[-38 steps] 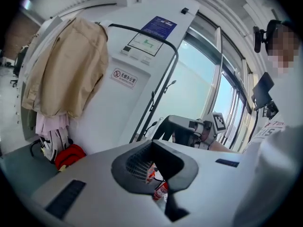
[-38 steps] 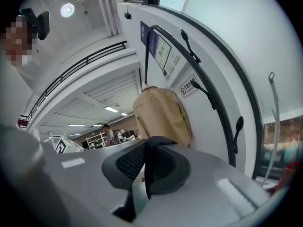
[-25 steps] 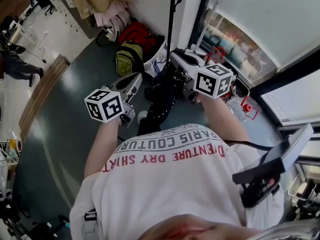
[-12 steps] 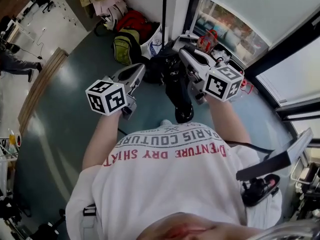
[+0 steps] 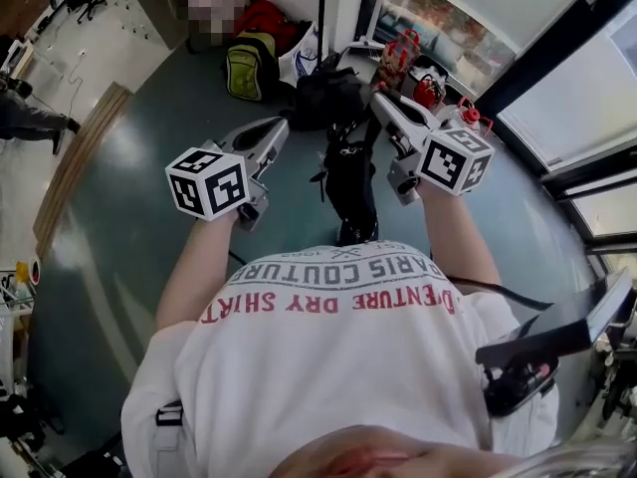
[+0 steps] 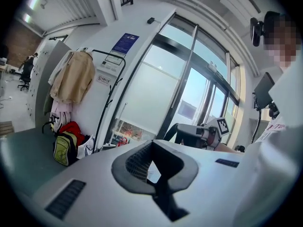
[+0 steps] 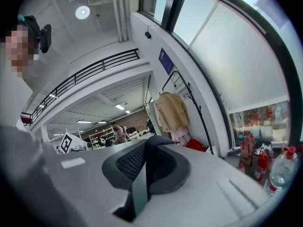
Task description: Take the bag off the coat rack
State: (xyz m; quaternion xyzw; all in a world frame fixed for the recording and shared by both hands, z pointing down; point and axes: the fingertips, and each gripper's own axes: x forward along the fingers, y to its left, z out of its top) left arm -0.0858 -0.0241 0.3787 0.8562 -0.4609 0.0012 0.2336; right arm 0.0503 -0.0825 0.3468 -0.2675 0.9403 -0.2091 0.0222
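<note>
Right claw pinching the strap of the black bag, which hangs near the coat rack; left claw pressed together, empty.

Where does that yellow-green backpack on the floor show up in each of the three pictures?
Head view: the yellow-green backpack lies near the top, left of centre.
Left gripper view: yellow-green backpack low at the far left.
Right gripper view: not in it.
Shared landmark: the black coat rack, standing just right of the backpack where both show.
</note>
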